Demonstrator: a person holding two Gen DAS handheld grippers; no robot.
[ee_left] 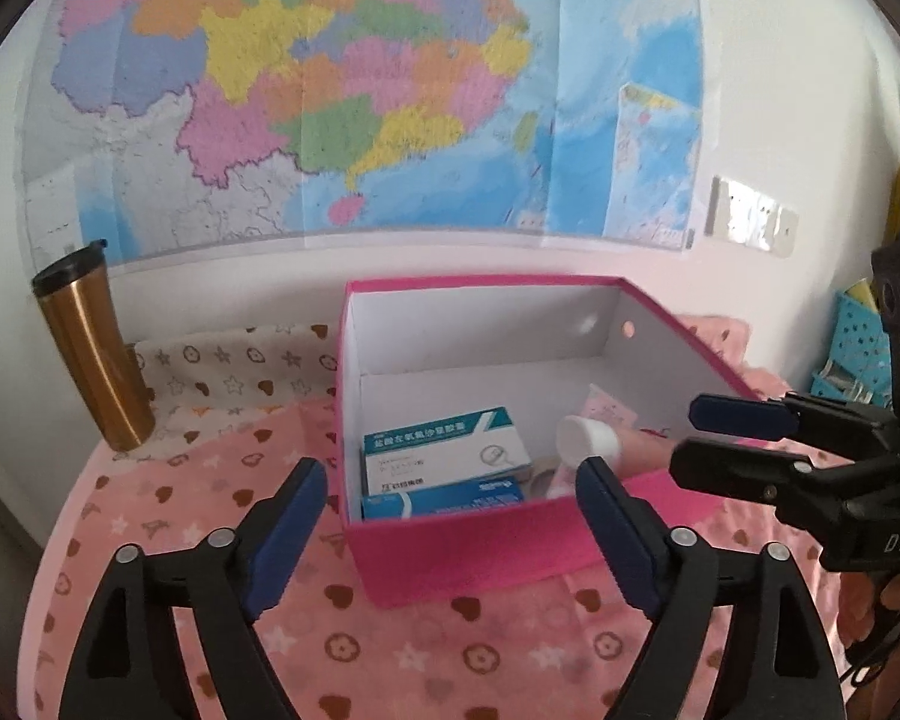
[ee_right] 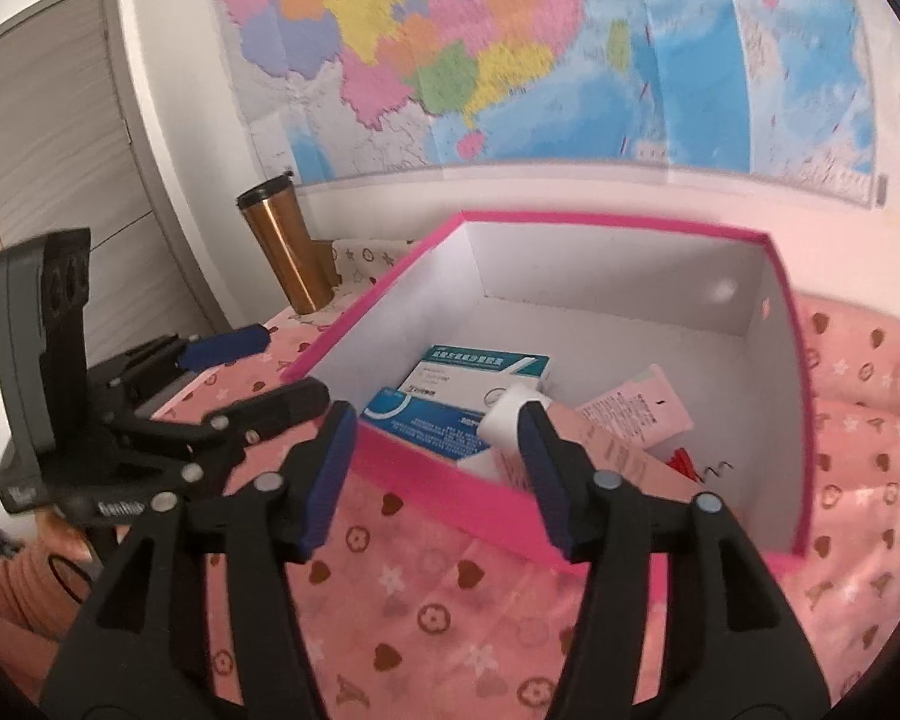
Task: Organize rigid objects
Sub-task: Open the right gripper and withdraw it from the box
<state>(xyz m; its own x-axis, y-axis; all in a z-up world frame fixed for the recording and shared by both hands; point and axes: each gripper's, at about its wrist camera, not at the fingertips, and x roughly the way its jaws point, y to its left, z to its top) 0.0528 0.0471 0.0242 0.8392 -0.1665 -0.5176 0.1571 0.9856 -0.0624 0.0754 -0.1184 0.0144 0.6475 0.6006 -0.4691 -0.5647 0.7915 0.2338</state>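
A pink box (ee_left: 468,546) with white inside stands on the pink patterned cloth; it also shows in the right wrist view (ee_right: 450,486). Inside lie two blue-and-white medicine cartons (ee_left: 444,450) (ee_right: 486,372) and a pink tube with a white cap (ee_left: 594,441) (ee_right: 618,420). My left gripper (ee_left: 450,516) is open and empty, just in front of the box's near wall. My right gripper (ee_right: 438,450) is open and empty at the box's near corner; in the left wrist view it (ee_left: 708,438) reaches over the box's right wall.
A gold tumbler with a black lid (ee_left: 90,354) (ee_right: 282,246) stands at the back left by the wall. A map hangs on the wall (ee_left: 342,90). A blue perforated basket (ee_left: 858,342) sits at the far right. A grey door (ee_right: 48,150) is at the left.
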